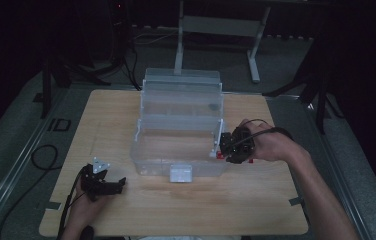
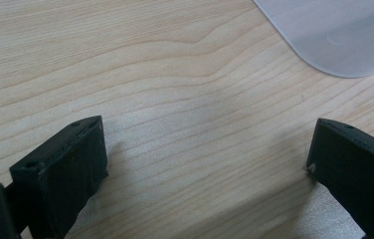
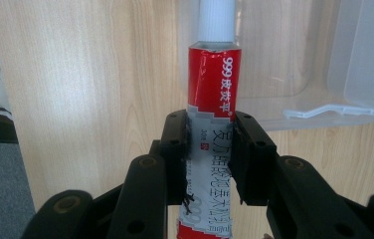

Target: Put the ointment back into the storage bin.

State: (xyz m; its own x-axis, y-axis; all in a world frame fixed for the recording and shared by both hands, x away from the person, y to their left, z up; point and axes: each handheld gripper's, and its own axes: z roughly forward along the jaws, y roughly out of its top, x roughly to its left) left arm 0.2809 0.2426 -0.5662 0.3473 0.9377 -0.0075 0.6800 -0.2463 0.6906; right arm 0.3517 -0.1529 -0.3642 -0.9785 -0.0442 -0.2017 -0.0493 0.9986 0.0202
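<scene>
Right hand-held gripper (image 3: 209,149) clamped on red-and-white ointment tube (image 3: 211,124) at mid-body, beside right wall of clear plastic storage box (image 1: 178,145). Light, soft, easily dented; firmer near white cap (image 3: 216,20). Left hand-held gripper (image 2: 205,164) wide open, empty, over worktop (image 2: 150,74).

Glossy tube (image 3: 213,79); translucent plastic box (image 1: 181,145); matt wood table (image 1: 126,210).

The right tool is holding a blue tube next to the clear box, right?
Not quite: the tube is red and white, not blue, as the right gripper view shows. The right tool does hold it beside the clear box.
</scene>
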